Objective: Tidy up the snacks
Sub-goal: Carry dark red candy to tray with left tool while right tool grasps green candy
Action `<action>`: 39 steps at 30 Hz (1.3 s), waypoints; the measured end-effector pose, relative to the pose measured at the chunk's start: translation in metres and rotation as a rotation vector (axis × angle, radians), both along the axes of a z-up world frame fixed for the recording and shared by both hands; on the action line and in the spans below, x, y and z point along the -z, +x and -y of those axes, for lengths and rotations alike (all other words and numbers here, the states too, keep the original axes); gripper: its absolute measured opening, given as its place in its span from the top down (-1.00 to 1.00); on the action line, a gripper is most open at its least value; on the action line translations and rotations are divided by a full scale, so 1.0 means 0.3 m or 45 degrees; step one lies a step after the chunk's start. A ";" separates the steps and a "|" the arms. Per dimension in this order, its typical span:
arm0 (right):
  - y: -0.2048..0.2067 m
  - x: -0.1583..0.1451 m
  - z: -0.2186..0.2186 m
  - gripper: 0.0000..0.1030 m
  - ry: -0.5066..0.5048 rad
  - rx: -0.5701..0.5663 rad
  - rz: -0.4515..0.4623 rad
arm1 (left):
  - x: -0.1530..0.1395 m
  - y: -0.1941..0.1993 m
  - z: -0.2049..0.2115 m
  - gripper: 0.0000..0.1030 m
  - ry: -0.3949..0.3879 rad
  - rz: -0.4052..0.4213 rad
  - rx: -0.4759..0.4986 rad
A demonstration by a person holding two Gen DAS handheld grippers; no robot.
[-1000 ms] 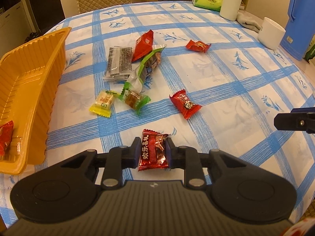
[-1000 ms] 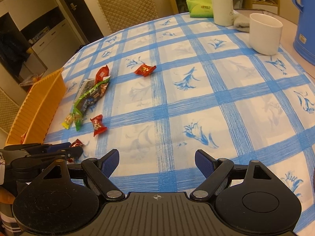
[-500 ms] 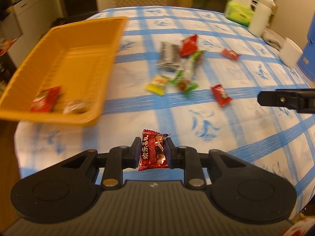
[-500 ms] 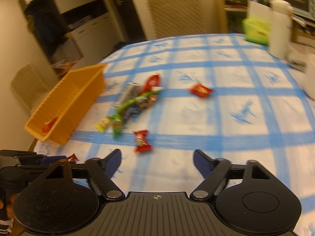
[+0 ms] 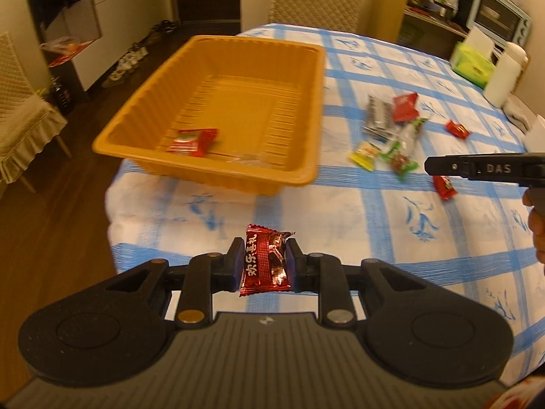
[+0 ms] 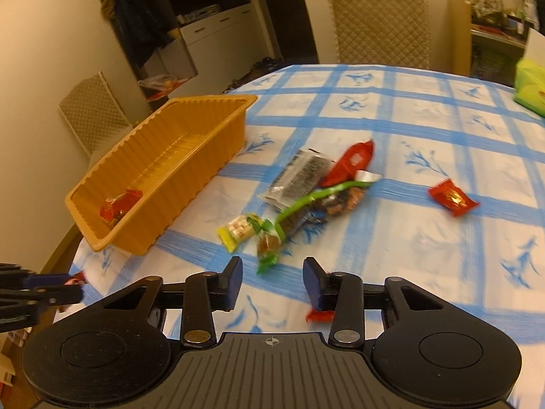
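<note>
The left gripper (image 5: 265,261) pinches a dark red foil candy packet (image 5: 265,262) above bare blue-checked tablecloth (image 5: 391,231), near the table's left edge; the orange ribbed plastic tray (image 5: 316,78) lies beyond. The right gripper (image 6: 272,277) is closing on nothing, over open cloth

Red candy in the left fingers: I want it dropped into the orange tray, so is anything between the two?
Nothing visible. Only bare tablecloth lies between the red candy and the orange tray's near wall.
</note>
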State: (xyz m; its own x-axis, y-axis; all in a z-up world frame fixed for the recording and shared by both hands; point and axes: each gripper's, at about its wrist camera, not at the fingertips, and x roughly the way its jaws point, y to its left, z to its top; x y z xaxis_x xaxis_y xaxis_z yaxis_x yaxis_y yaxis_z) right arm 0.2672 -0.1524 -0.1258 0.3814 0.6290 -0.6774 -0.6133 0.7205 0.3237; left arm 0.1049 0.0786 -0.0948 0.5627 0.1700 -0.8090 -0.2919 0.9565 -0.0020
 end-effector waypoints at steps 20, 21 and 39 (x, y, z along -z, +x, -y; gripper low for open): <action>0.062 0.087 -0.130 0.65 -0.072 0.045 -0.055 | -0.049 -0.069 -0.166 0.56 0.036 0.016 -0.111; 0.059 0.085 -0.132 0.66 -0.077 0.047 -0.053 | -0.052 -0.069 -0.174 0.56 0.038 0.019 -0.111; -0.100 -0.144 -0.152 0.71 0.066 0.102 -0.025 | -0.155 -0.015 -0.275 0.56 0.040 0.101 -0.002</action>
